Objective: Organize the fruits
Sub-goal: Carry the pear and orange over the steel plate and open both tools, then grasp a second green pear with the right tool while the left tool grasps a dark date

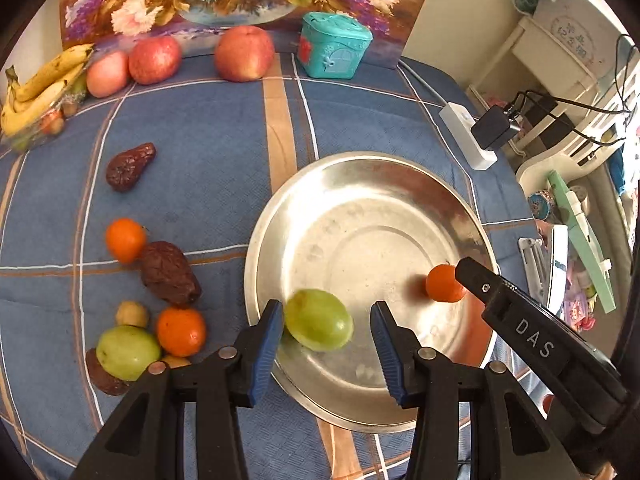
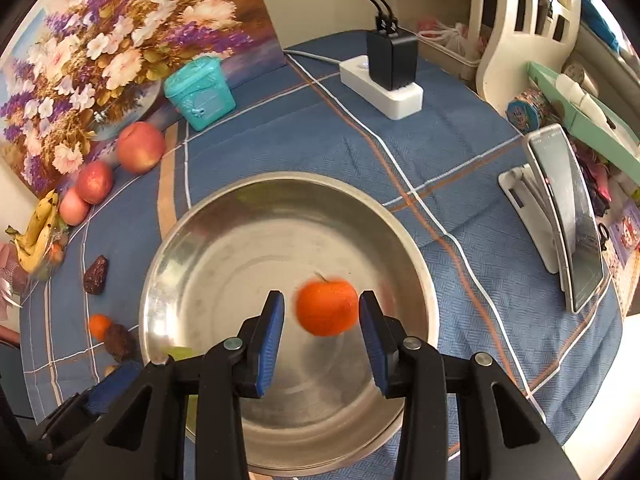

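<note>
Both grippers, left point(image 1: 326, 342) and right point(image 2: 322, 328), stand apart around loose fruit point(image 1: 318, 319) that may roll off the lower-centre plate point(image 1: 360, 168).

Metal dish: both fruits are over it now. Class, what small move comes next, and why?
Probably lift both grippers away: the green fruit and the orange look blurred, apparently dropping free between parted fingers above the dish, while more fruit waits on the cloth.
</note>
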{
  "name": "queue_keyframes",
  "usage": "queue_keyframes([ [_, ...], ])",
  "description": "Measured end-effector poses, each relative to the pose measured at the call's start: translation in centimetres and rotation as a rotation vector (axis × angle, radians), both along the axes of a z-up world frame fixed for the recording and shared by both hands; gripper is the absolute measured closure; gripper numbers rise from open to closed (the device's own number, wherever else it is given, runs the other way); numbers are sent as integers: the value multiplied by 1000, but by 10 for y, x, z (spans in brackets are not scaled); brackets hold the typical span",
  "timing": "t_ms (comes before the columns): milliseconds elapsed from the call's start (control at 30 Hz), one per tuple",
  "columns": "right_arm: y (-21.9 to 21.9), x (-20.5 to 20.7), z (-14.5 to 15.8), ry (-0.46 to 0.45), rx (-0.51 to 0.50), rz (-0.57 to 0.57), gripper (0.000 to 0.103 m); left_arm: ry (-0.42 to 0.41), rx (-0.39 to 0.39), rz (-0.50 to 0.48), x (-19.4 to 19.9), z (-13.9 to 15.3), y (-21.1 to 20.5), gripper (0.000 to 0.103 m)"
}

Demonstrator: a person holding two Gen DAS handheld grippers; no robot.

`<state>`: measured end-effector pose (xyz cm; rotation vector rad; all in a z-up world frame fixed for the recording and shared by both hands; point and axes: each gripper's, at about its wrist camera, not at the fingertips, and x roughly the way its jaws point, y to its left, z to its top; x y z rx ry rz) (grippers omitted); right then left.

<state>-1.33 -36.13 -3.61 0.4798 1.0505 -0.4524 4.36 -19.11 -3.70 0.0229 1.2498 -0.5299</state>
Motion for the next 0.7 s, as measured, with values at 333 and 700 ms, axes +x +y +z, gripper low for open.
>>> queue_keyframes([
  [333,24,7,2,25,-40,79,59,-14,80,174,14,1,55,42],
  [700,65,15,3,-24,-54,202,9,-125,300,378,30,-2,129,0],
])
